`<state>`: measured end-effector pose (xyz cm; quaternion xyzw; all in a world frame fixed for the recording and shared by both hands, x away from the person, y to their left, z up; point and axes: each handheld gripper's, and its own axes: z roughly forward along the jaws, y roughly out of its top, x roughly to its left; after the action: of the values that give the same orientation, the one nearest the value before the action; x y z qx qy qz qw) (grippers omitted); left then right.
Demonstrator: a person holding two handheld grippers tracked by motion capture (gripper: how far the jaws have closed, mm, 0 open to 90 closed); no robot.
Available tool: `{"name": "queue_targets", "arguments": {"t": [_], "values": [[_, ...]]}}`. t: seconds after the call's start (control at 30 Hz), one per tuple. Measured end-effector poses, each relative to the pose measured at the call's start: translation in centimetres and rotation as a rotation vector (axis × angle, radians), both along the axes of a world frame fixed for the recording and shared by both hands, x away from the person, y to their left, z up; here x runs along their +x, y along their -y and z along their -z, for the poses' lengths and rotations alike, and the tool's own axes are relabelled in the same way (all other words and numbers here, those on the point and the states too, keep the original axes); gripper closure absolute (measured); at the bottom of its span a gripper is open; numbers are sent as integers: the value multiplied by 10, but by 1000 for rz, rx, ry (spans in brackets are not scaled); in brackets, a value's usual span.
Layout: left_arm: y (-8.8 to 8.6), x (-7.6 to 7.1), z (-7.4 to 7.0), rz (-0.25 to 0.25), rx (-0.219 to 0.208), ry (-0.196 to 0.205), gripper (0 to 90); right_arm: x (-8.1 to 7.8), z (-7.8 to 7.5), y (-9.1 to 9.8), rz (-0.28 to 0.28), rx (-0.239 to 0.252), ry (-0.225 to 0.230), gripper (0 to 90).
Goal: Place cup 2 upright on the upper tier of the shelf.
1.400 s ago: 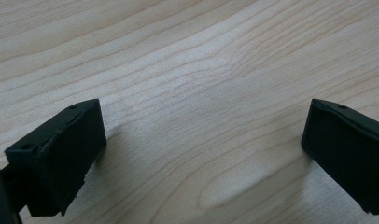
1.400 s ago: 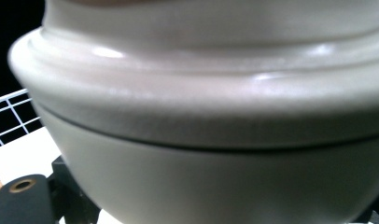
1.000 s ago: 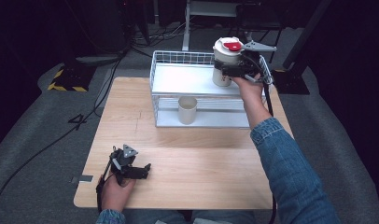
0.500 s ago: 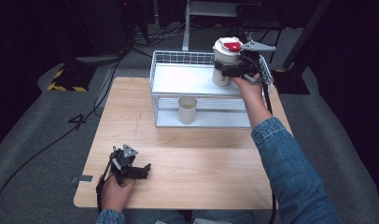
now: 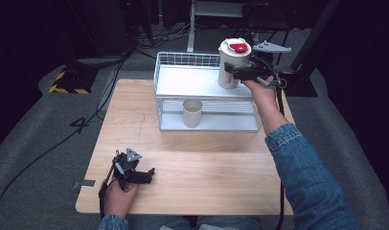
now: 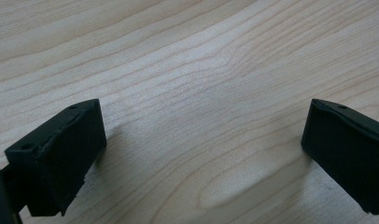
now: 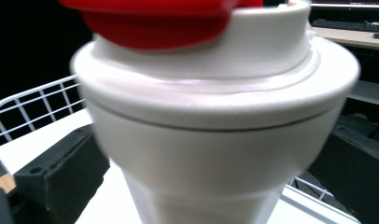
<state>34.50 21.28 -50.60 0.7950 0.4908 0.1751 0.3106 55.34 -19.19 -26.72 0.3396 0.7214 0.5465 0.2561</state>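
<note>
A tall white cup (image 5: 232, 64) with a white lid and a red tab (image 5: 239, 47) stands on the top shelf of a white wire rack (image 5: 183, 81), at its right end. My right gripper (image 5: 236, 73) reaches in from the right with the cup (image 7: 211, 140) between its jaws. The jaws have just been opening and now stand apart from the cup's wall, so my right gripper (image 7: 201, 186) is open. My left gripper (image 5: 147, 175) rests low over the wooden table (image 5: 207, 158) near its front left corner. Seen from its own camera, my left gripper (image 6: 201, 154) is open with bare wood between the jaws.
A smaller cream cup (image 5: 192, 113) stands on the rack's lower shelf, left of centre. The rack sits at the table's far edge. Dark floor, cables and a black stand base (image 5: 298, 88) lie beyond the table.
</note>
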Motion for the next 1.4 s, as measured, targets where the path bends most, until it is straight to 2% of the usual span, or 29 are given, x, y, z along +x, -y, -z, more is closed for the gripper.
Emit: {"name": "queue_targets", "arguments": {"t": [0.1, 0.2, 0.3, 0.4, 0.67, 1.0, 1.2, 1.4], "values": [[0, 0, 0, -1, -2, -1, 4, -8, -4, 4, -6, -7, 5, 2], [0, 0, 0, 0, -2, -1, 4, -16, -7, 9, -25, 14, 4, 2], [0, 0, 0, 0, 0, 0, 4, -25, -13, 16, -34, 11, -9, 2], [0, 0, 0, -1, -2, -1, 4, -37, -16, 22, -42, 17, 21, 2], [0, 0, 0, -1, -2, -1, 4, -65, -18, 39, -67, -2, 23, 2], [1, 0, 0, -4, -2, -2, 3, -98, -13, 62, -81, -28, 32, 2], [2, 0, 0, -7, -3, -2, 3, -114, -4, 76, -74, -52, 9, 6], [2, -2, 0, 3, -3, -3, 4, -129, 6, 93, -72, -13, -8, 44]]}}
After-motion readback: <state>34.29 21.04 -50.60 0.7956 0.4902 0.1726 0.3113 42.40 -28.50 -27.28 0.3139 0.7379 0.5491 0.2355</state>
